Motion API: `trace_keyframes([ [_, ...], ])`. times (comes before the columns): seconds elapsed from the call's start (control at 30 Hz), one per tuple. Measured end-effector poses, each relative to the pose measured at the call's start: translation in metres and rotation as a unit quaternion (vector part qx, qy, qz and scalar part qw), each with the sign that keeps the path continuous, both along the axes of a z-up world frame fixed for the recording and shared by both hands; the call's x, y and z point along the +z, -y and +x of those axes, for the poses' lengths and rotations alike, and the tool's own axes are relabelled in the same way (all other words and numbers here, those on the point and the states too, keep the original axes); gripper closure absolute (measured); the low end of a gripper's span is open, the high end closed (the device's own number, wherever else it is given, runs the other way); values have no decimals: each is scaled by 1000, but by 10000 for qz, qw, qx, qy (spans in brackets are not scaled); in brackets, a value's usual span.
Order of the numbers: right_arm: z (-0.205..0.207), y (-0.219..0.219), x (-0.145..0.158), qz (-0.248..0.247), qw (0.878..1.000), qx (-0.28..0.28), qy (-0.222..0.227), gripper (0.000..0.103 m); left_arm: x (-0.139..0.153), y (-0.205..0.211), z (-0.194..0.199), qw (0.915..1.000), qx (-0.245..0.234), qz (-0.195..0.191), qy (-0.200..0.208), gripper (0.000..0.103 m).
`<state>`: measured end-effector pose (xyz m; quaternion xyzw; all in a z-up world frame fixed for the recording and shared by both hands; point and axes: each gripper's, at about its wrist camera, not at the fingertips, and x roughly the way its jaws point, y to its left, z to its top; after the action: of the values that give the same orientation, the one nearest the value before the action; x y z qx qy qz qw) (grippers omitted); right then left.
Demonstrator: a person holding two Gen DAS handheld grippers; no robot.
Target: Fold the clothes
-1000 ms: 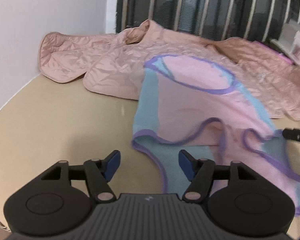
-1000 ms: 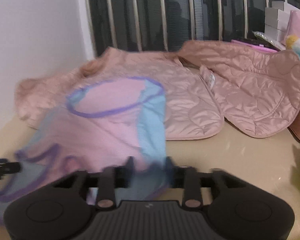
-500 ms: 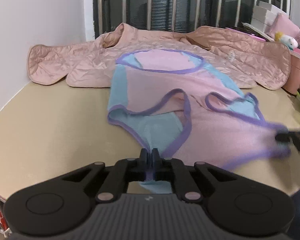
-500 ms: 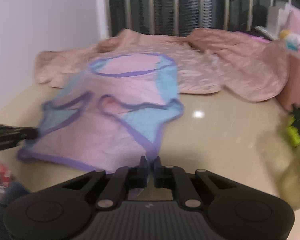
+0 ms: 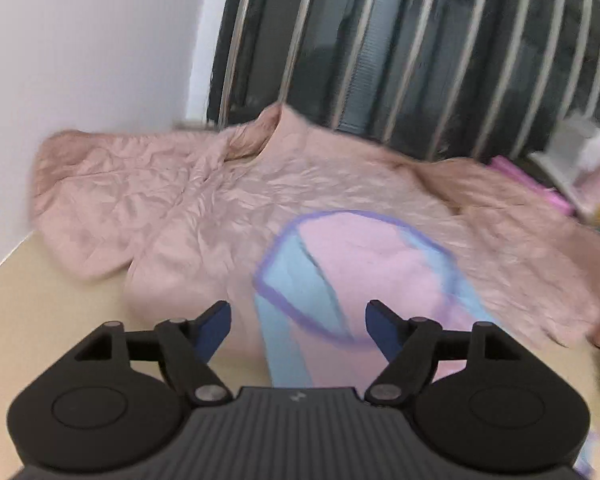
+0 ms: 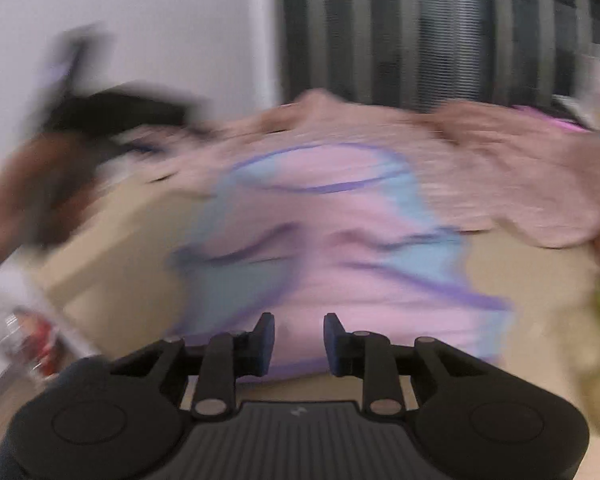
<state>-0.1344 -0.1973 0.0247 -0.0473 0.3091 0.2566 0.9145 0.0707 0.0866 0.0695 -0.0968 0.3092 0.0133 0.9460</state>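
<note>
left wrist view: left gripper (image 5: 298,326) jaws opening, already wide apart, nothing pinched; the pink-and-blue garment (image 5: 364,276) with purple trim sits beyond and between the blue pads (image 5: 214,326), not touched by them. it lies flat on the beige desk (image 5: 60,312), its far part overlapping the quilted pink jacket (image 5: 188,200) spread at the back near the white wall (image 5: 80,40) and barred window (image 5: 420,60). right wrist view, heavy motion blur: right gripper (image 6: 299,338) jaws opening, a narrow gap between them, garment's (image 6: 340,248) near hem right at the tips, but pads look clear of the cloth. the left gripper (image 6: 112,112) shows as a dark smear upper left, raised above the desk (image 6: 112,264). jacket (image 6: 500,168) behind.
</note>
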Motion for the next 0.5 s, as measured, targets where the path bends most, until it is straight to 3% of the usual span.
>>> trace_keyframes([
  [0.1, -5, -32, -10, -246, 9992, 269, 138, 73, -22, -6, 75, 9984, -69, 38, -567, 28],
  [0.17, -5, -38, -12, -256, 9992, 278, 130, 62, -33, -6, 108, 9962, -32, 198, -850, 29],
  [0.27, -3, -38, -15, -128, 9996, 233, 2, 61, -46, -1, 139, 9925, -66, 442, -1134, 32],
  [0.3, -2, -36, -17, -75, 9998, 196, -50, 61, -49, 0, 146, 9914, -80, 530, -1191, 44],
  [0.33, -1, -34, -18, -6, 9998, 169, -105, 61, -50, 1, 147, 9911, -60, 643, -1166, 50],
  [0.37, -1, -32, -20, 52, 9998, 144, -129, 64, -51, 1, 148, 9906, -39, 756, -1140, 82],
  [0.4, 0, -30, -22, 56, 9999, 101, -101, 67, -52, 1, 148, 9904, -12, 826, -1111, 90],
  [0.47, 1, -26, -27, 64, 10000, 16, -46, 99, -49, -9, 138, 9927, 134, 630, -1021, 99],
  [0.5, 1, -23, -28, 76, 10000, -12, -33, 101, -47, -16, 131, 9936, 221, 539, -971, 102],
])
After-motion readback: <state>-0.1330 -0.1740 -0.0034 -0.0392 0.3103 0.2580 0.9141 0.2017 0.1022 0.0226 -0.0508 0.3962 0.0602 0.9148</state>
